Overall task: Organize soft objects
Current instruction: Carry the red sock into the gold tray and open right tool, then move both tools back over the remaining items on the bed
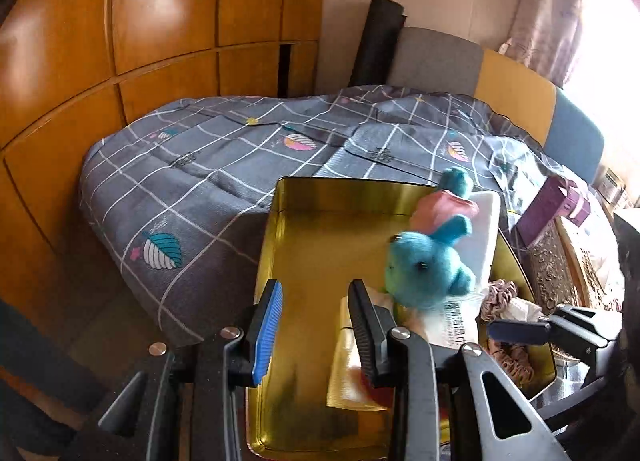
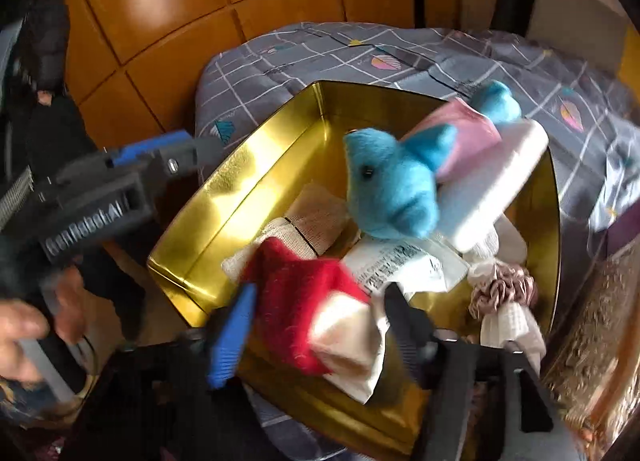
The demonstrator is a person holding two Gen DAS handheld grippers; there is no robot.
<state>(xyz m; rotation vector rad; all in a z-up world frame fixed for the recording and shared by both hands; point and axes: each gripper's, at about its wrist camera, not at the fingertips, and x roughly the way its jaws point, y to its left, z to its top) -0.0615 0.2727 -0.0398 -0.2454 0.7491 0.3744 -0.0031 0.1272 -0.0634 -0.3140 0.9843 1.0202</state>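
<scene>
Holding: right gripper (image 2: 316, 325) has its blue and black fingers set wide around a red-and-cream sock (image 2: 316, 325); whether the pads press it I cannot tell, the frame is blurred.
Left gripper (image 1: 314, 301): fingers apart with nothing between them, poised over the bare left half of the gold tin (image 1: 304, 189).
Left gripper seen from the right wrist (image 2: 160, 157): reaches in from the left, tip just beside the tin's left wall (image 2: 224, 189).
Tin contents, near side: beige folded cloth (image 2: 316, 217), white printed packet (image 2: 404, 265), mauve scrunchie (image 2: 504, 285), all lying on the floor of the tin's right half.
Blue plush toy (image 1: 424, 265): in a pink dress, propped tilted on a white pad (image 2: 496, 185) against the tin's right side, head towards the cameras.
Tin's place: on a grey checked bedspread (image 1: 200, 165).
Beyond: purple box (image 1: 554, 205) on the bed's right edge; wooden wardrobe (image 1: 120, 21) behind.
</scene>
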